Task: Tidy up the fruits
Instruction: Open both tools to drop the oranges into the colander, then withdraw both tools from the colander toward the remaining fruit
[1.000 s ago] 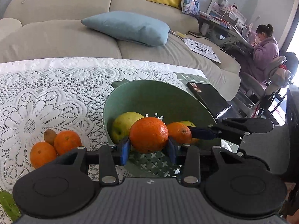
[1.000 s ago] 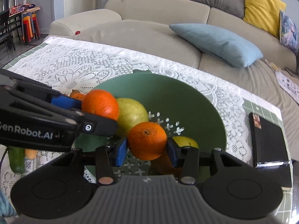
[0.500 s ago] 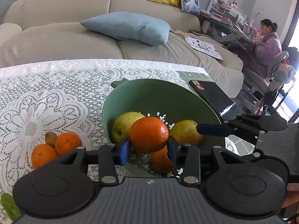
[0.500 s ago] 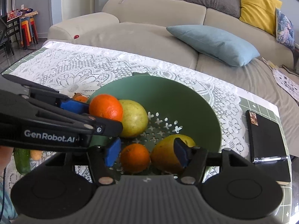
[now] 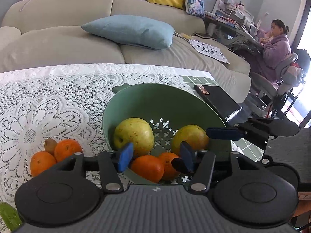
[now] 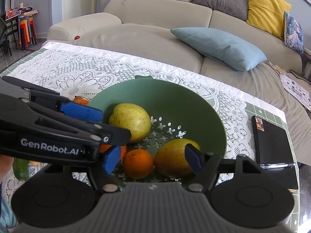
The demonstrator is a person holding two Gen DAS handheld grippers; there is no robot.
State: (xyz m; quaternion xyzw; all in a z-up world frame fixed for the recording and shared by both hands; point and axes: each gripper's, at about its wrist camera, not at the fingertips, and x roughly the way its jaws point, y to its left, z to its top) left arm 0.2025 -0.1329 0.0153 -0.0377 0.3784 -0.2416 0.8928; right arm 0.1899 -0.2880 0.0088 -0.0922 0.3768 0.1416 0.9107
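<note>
On the lace tablecloth (image 5: 58,89), far left in the left wrist view, a green cucumber (image 5: 8,218) pokes in at the corner, its long axis running up and to the left. Next come two oranges (image 5: 41,163) lying touching each other, with a small brown kiwi (image 5: 50,145) tucked just behind them, its long axis near upright. Right of these stands the green colander (image 5: 155,99), with star-shaped holes in its floor. Inside it, from the left, sits a yellow-green pear (image 5: 134,134), rounded and with its long axis tilted slightly, then two oranges (image 5: 147,168) side by side at the near wall, then a second, yellower pear (image 5: 191,138) whose narrower end points up and away. The left gripper (image 5: 155,156) hovers over the near rim with its blue fingers (image 5: 124,157) spread and opening; the near orange lies below and between them, and neither pad presses on it. In the right wrist view the right gripper (image 6: 153,160) is likewise spread and opening, with an orange (image 6: 138,163) and the yellower pear (image 6: 173,159) lying loose between its pads. Right of the colander a black notebook (image 5: 217,101) lies flat, its long axis running away toward the beige sofa (image 5: 58,44), where a blue cushion (image 5: 130,31) rests.
</note>
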